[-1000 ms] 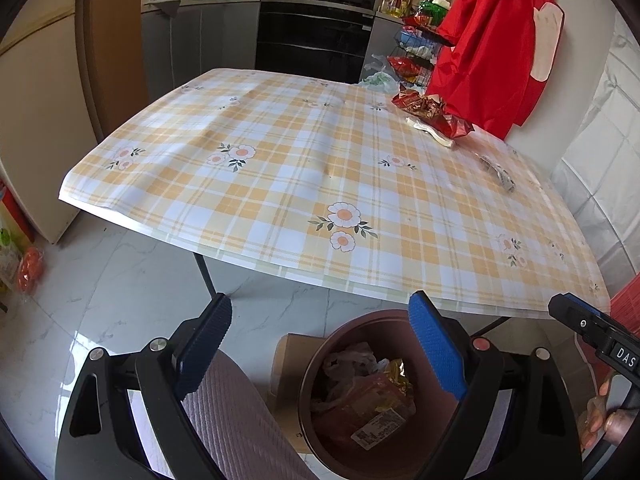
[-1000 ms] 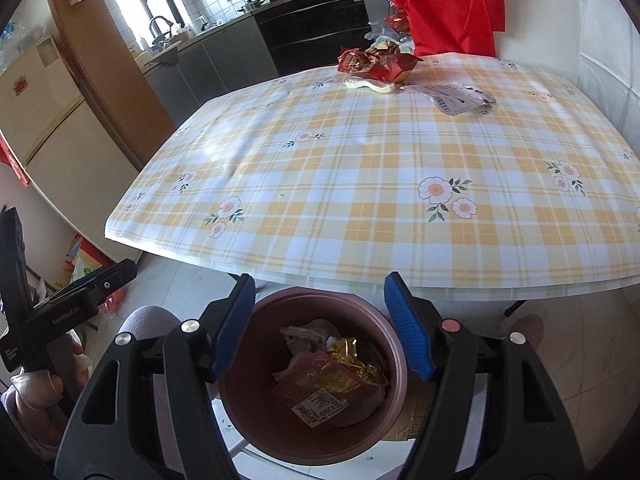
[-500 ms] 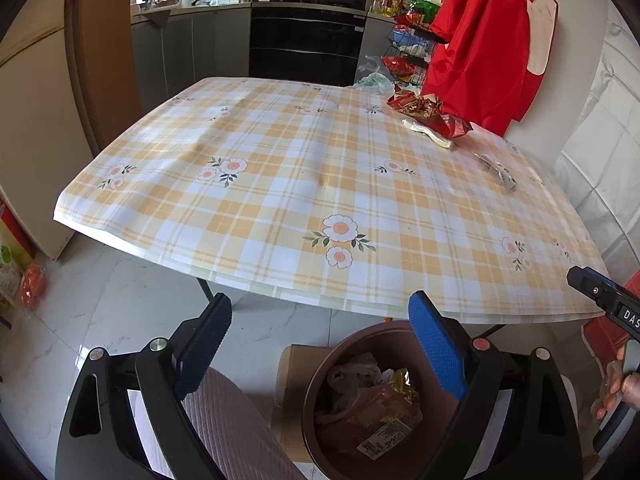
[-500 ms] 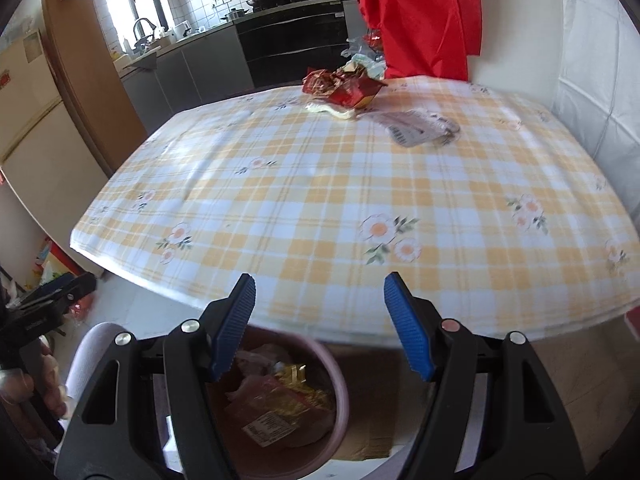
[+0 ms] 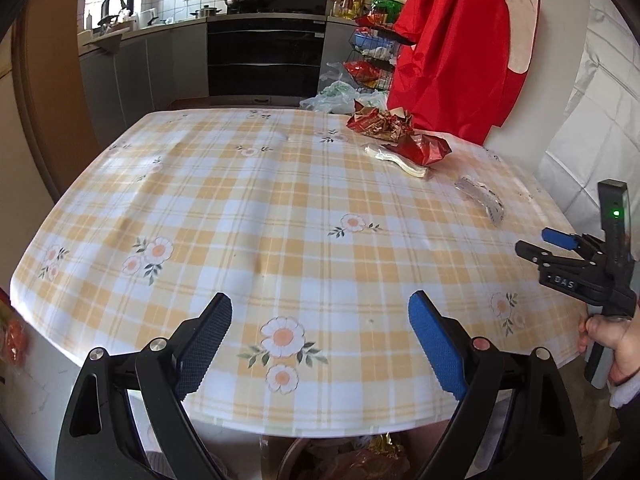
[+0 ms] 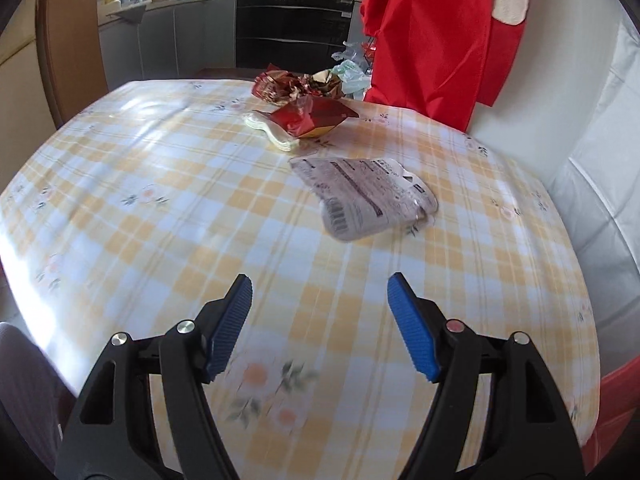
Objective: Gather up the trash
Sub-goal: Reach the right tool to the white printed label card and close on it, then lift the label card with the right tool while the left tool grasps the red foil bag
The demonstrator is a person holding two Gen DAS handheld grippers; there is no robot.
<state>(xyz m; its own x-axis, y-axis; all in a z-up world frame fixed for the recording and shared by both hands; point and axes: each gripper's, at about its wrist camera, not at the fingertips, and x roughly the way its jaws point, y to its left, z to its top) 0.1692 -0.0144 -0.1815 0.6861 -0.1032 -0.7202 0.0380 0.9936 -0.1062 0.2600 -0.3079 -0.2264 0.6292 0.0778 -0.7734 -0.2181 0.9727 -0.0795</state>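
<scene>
While I hold my left gripper (image 5: pixel 320 344) wide and empty over the near edge of the table (image 5: pixel 248 208), its blue pads frame only the yellow plaid, flower-printed cloth. Below that edge, a brown bin (image 5: pixel 320 464) shows a strip of its rim, with crumpled wrappers inside.

Further right, the trash I am collecting lies toward the table's far right side: a crumpled red-and-gold wrapper (image 6: pixel 298 84) farthest back, a red foil packet (image 6: pixel 316 118) just in front of it resting on a pale flat wrapper (image 6: pixel 268 130), and nearer to me a clear plastic bag (image 6: pixel 364 196) printed with dark text and a barcode. The print is too blurred for me to read.

My right gripper (image 6: pixel 320 324) hovers above the cloth short of that bag, its jaws opening with nothing between them. In the left wrist view it (image 5: pixel 556 248) appears at the right edge, held by a hand (image 5: pixel 612 340), white letters "DAS" on its black body and a green light on the unit above. A red garment (image 5: pixel 460 48) hangs behind the table.
</scene>
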